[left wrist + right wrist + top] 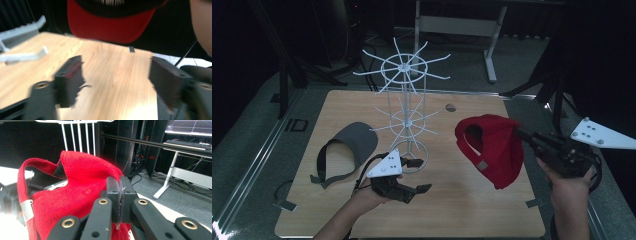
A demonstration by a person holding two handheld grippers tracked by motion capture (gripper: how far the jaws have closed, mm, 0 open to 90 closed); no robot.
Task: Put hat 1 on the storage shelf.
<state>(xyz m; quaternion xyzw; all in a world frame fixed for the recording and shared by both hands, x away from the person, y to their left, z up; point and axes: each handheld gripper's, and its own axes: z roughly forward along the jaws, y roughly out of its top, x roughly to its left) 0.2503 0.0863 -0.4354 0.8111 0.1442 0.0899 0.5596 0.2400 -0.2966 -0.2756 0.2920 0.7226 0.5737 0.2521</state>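
The right claw is holding the red cap up off the table, over the right half, w/ the brim hanging toward the near edge and the strap opening facing left toward the rack. My guess: it is being carried that way so the back strap or crown can be slipped over one of the rack's white prongs, the rack standing near the far edge, about mid-table. In the right claw view the jaws are pinching shut on a fold of cap fabric, the pads nearly meeting w/ only cloth between them, so the grip is sitting at the cap's edge, not around its bulk. The silver strap buckle is dangling at left.

The left claw is resting low near the front-centre of the table, just in front of the rack's ring base, pointing right toward the cap. Its jaws are standing apart w/ nothing between them; in the left claw view bare wood is showing in the gap, and the cap's brim is hovering beyond. Prob. waiting to steady the cap or the rack.

A grey visor is lying flat toward the left edge, well apart from both claws, untouched.
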